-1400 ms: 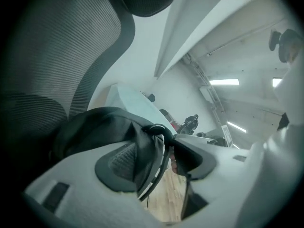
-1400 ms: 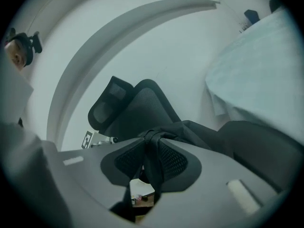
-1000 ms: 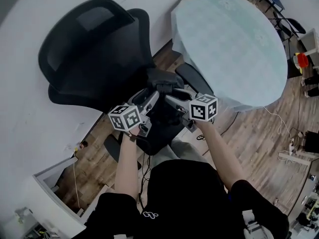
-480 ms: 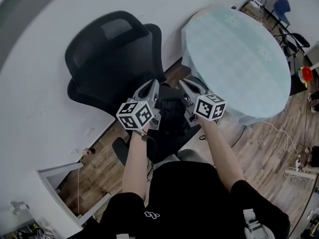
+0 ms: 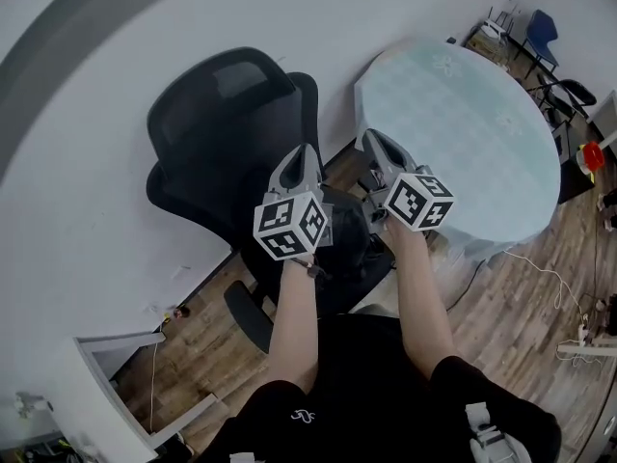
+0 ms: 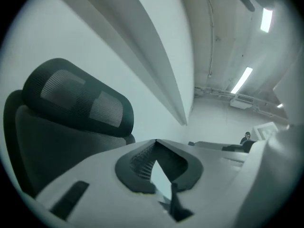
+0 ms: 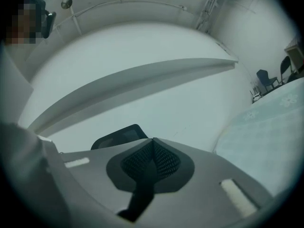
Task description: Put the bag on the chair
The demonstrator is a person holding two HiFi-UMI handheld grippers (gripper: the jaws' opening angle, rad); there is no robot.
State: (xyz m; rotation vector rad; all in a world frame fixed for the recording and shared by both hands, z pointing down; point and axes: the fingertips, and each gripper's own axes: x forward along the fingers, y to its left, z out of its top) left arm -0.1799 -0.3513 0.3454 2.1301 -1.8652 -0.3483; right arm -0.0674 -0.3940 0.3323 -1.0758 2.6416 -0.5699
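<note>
A black bag (image 5: 344,247) hangs below my two raised grippers, in front of the black mesh office chair (image 5: 222,133). The left gripper (image 5: 305,154) is shut, and a thin dark strap (image 6: 175,205) of the bag runs down from between its pads. My right gripper (image 5: 374,141) is shut too, with a wider dark strap (image 7: 140,194) pinched in it. Both point up and away, toward the wall above the chair. The chair's headrest (image 6: 71,96) fills the left of the left gripper view, and its top (image 7: 118,134) peeks over the right gripper's jaws. Most of the bag is hidden by the grippers and arms.
A round table (image 5: 463,133) with a pale cover stands right of the chair, close to the right gripper, also seen as table (image 7: 266,127). A white cabinet (image 5: 106,374) stands at lower left. Cables lie on the wooden floor (image 5: 540,278). Spare chairs (image 5: 540,13) stand far right.
Both grippers went from open around the bag to shut on its straps. They have risen, lifting the bag toward the chair.
</note>
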